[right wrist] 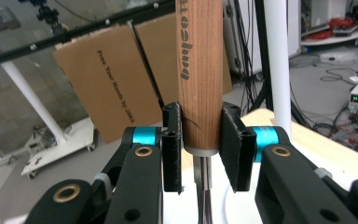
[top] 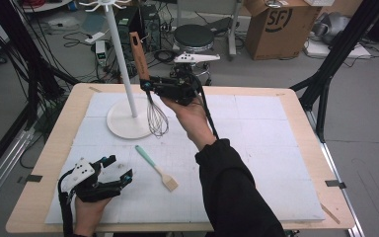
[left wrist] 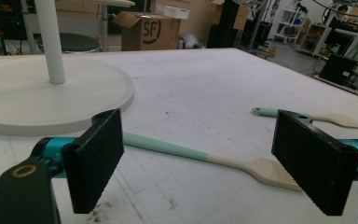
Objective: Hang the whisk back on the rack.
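High view: left gripper (top: 117, 170) low in frame, jaws wide, empty, brush (top: 156, 168) just right of it on the desk (top: 286, 163). Right gripper (top: 150, 89) clamps whisk (top: 150, 94), upright, mid-frame beside rack (top: 123, 64).

Left gripper view: brush (left wrist: 205, 158) lies between the jaws.

Right gripper view: jaws pinch handle (right wrist: 199, 74) base; keep it vertical, raise loop to a hook. No containers.

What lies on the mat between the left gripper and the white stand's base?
In the high view, nothing: bare mat between the left gripper and the stand's base; the brush lies off to the right.

Wire whisk (top: 155, 116) with wooden handle hangs upright above the mat, seemingly just beside the white stand (top: 128, 118).
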A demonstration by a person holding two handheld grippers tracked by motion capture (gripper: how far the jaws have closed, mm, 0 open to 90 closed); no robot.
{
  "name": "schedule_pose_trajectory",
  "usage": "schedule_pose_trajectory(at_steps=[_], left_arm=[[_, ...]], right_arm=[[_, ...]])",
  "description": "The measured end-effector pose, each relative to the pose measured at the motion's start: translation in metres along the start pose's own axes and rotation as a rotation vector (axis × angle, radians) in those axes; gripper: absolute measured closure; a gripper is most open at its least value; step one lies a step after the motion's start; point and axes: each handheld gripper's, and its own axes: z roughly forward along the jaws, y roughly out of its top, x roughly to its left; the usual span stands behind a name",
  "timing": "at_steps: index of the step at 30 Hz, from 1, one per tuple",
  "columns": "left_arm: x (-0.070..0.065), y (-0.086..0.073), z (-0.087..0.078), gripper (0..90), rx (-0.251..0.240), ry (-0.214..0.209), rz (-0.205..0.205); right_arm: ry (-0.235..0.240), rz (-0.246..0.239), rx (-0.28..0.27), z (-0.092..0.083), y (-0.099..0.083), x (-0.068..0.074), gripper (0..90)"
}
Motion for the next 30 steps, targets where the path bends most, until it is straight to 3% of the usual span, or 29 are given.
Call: schedule_pose_trajectory(at_steps=[5,17,22,30], left_arm=[[0.003,0.000,0.001,17.3,0.002,0.005,-0.008],[0.010,-0.001,-0.001,17.3,-0.010,0.008,-0.032],[0.013,-0.001,-0.003,17.3,-0.015,0.011,-0.037],[0.012,-0.001,-0.006,17.3,-0.015,0.017,-0.040]], right_arm=[[0.024,0.018,-0.024,0.009,0.008,-0.003,72.4],[0.094,0.019,-0.163,0.030,0.026,-0.006,72.4],[0.111,0.025,-0.171,0.045,0.031,-0.008,72.4],[0.106,0.032,-0.131,0.068,0.034,-0.010,72.4]])
